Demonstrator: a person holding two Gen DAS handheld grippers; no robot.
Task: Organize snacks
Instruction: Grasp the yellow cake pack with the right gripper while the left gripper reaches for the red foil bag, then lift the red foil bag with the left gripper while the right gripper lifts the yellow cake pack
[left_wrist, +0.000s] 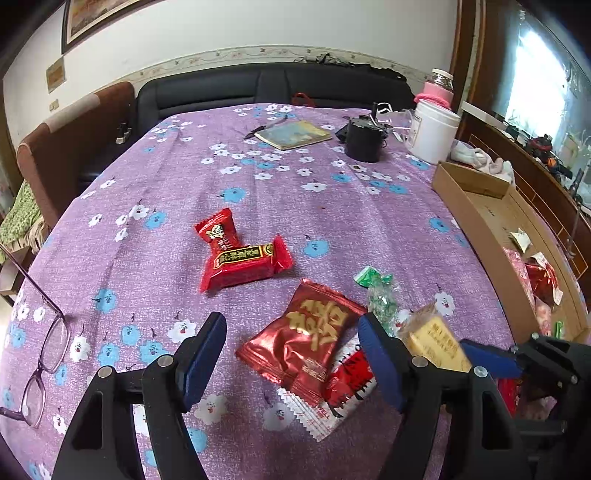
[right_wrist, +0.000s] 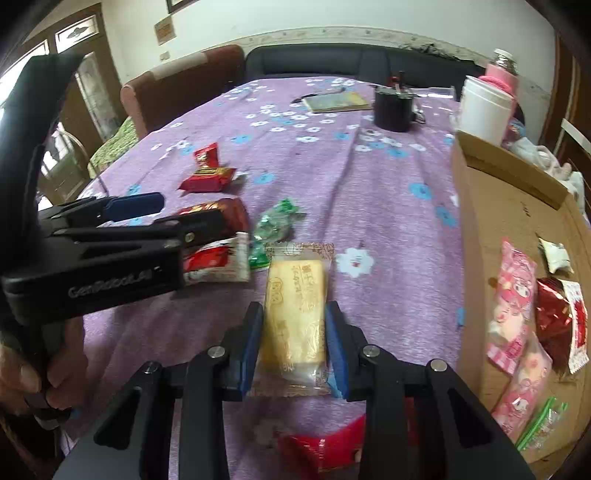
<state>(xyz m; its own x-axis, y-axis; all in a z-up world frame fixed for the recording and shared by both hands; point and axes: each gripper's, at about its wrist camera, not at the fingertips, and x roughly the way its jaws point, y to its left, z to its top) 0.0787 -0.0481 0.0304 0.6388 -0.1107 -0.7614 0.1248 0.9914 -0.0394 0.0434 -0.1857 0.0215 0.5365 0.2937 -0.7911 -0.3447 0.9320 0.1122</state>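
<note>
My right gripper (right_wrist: 294, 325) is shut on a yellow cake packet (right_wrist: 295, 310), held over the purple cloth; the packet also shows in the left wrist view (left_wrist: 436, 341). My left gripper (left_wrist: 291, 328) is open around a dark red snack bag (left_wrist: 306, 336), which lies on a red-and-white packet (left_wrist: 347, 376). A green candy (left_wrist: 380, 295) lies just beyond. Two red packets (left_wrist: 236, 254) lie further out. A cardboard box (right_wrist: 509, 236) on the right holds pink packets (right_wrist: 513, 314), a red foil packet (right_wrist: 557, 321) and others.
Glasses (left_wrist: 44, 354) lie at the left edge of the table. At the far end stand a notebook with pen (left_wrist: 295, 134), a black pot (left_wrist: 364, 142), a white container (left_wrist: 436, 131) and a pink-wrapped jar (left_wrist: 439, 88). A red packet (right_wrist: 321, 450) lies below my right gripper.
</note>
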